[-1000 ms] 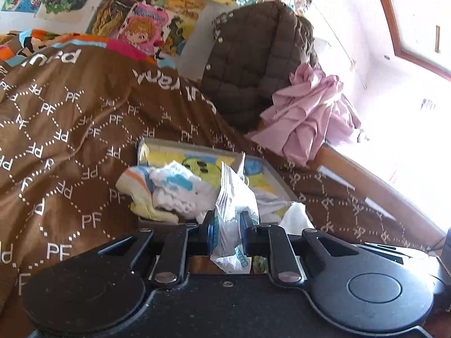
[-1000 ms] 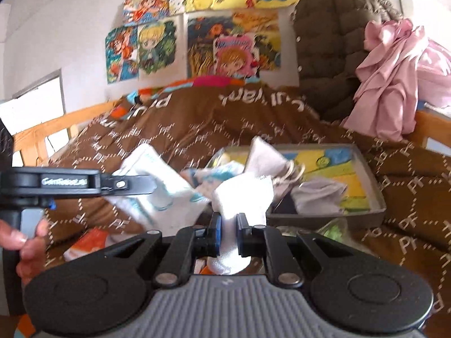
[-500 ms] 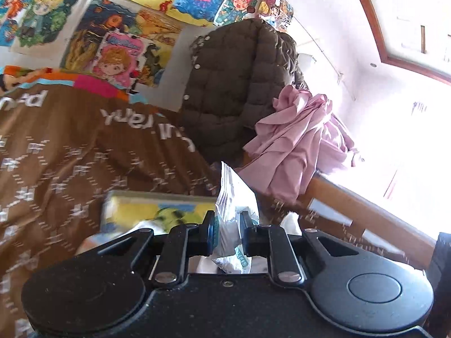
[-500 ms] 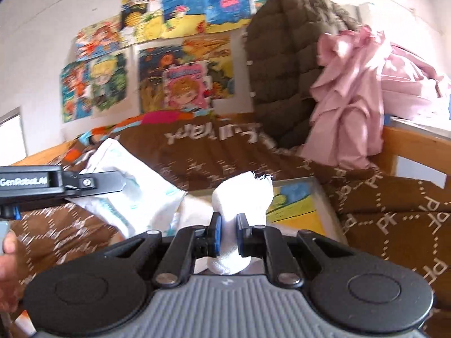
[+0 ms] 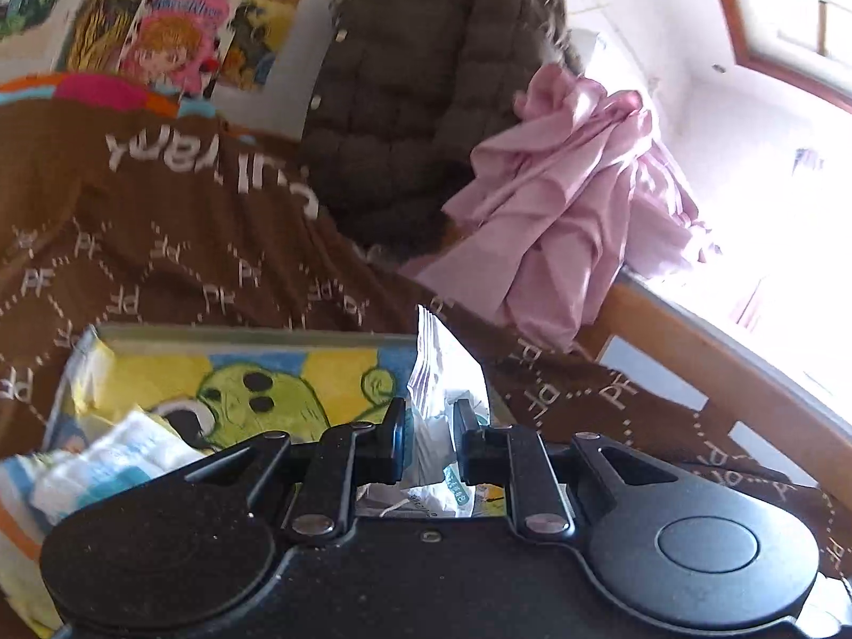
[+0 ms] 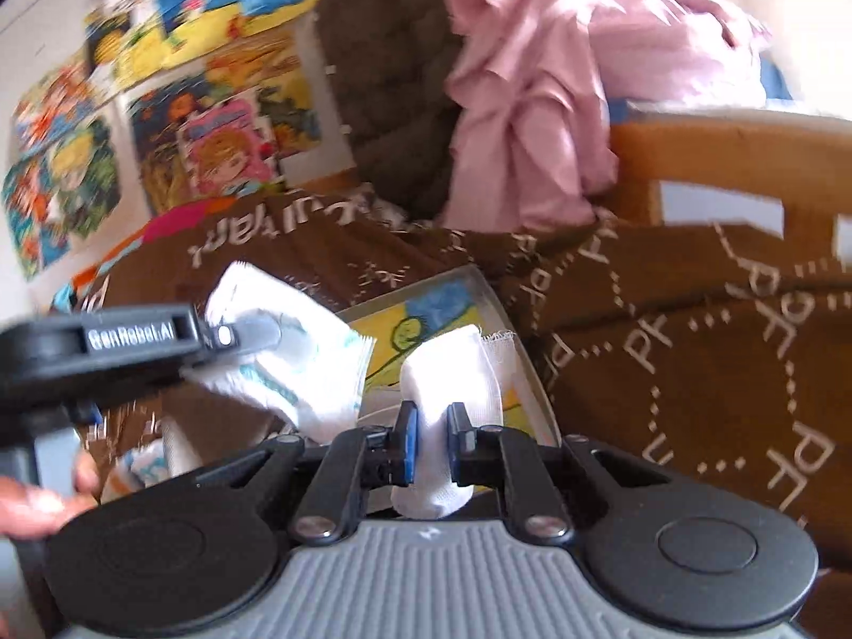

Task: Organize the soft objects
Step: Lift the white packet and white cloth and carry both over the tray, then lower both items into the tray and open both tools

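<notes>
My left gripper point(image 5: 428, 426) is shut on a white packet with teal print point(image 5: 439, 373), held above the right end of a shallow grey tray point(image 5: 255, 334) with a cartoon-printed bottom. Soft white and blue items point(image 5: 101, 463) lie at the tray's left end. My right gripper point(image 6: 431, 428) is shut on a white sock point(image 6: 452, 373) over the same tray point(image 6: 492, 298). In the right wrist view the left gripper point(image 6: 250, 335) comes in from the left with its white packet point(image 6: 298, 357) hanging from the fingers.
The tray rests on a brown patterned blanket point(image 5: 186, 245) over a bed. A dark quilted jacket point(image 5: 420, 80) and pink cloth point(image 5: 575, 213) hang at the far end. A wooden bed rail point(image 5: 719, 388) runs along the right. A hand point(image 6: 37, 495) shows at lower left.
Both grippers keep their loads and have swung right and forward. The tray has come back into fuller view beneath the left gripper. The left gripper now sits closer to the right one.
</notes>
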The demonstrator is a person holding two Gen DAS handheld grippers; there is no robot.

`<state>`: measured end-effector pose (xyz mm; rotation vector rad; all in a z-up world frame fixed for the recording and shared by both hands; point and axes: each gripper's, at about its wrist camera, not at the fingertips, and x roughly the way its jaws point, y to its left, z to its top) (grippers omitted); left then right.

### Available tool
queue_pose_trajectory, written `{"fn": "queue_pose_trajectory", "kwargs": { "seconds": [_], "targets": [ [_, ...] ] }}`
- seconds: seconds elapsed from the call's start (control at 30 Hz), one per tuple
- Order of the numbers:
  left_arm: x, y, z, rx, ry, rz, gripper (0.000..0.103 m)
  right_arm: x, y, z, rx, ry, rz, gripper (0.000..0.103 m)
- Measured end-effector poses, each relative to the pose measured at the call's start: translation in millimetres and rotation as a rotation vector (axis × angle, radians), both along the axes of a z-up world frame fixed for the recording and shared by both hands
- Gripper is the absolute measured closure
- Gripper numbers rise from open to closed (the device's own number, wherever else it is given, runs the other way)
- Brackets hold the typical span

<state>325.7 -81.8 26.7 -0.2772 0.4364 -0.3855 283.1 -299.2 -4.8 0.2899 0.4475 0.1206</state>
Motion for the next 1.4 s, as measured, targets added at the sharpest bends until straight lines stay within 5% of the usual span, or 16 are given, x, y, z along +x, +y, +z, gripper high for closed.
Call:
{"fn": "queue_pose_trajectory", "kwargs": {
  "seconds": [0.5, 0.63, 0.7, 0.9, 1.2, 1.4],
  "targets": [
    [17, -8, -26, 0.141, 0.104, 0.088, 0.075, 21, 16, -19, 0.019, 0.048, 0.019, 0.079],
    [16, -4, -26, 0.152, 0.11, 0.106, 0.06, 21, 19, -20, 0.017, 0.049, 0.025, 0.07],
    [15, -1, -24, 0.157, 0.111, 0.126, 0.042, 21, 20, -20, 0.018, 0.049, 0.026, 0.063],
    [5, 10, -14, 0.145, 0.088, 0.17, 0.022, 17, 21, -15, 0.001, 0.034, 0.021, 0.048],
    [-35, 20, 19, 0.188, 0.01, 0.223, 0.004, -8, 13, 10, 0.003, -0.023, 0.0, 0.022],
    [-81, 29, 49, 0.199, -0.039, 0.249, 0.001, -44, 9, 39, -0.017, -0.089, 0.011, 0.01]
  ]
}}
